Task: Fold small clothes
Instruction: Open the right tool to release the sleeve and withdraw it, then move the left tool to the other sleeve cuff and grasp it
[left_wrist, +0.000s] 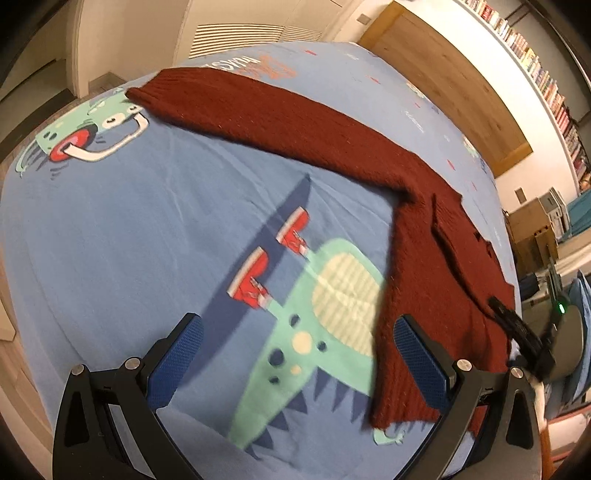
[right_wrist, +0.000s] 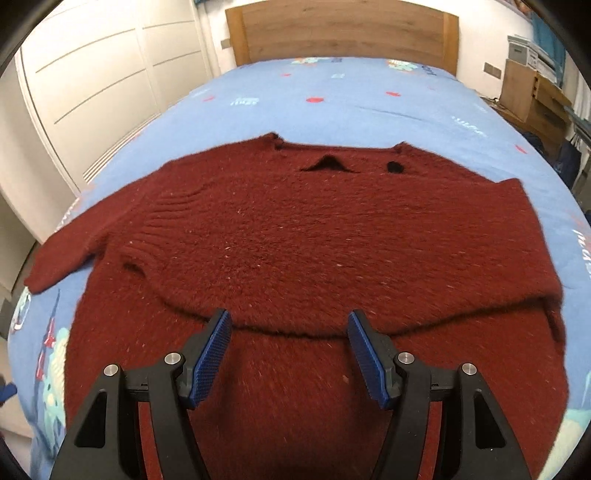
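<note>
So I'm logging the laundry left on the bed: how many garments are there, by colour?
Dark red: 1, a knitted sweater spread on the blue bedsheet
Other colours: 0
Total: 1

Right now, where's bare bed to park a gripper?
Free: blue sheet between sweater and headboard; dinosaur print left of the sweater's hem. Crowded: near edge, sweater under right gripper.
</note>
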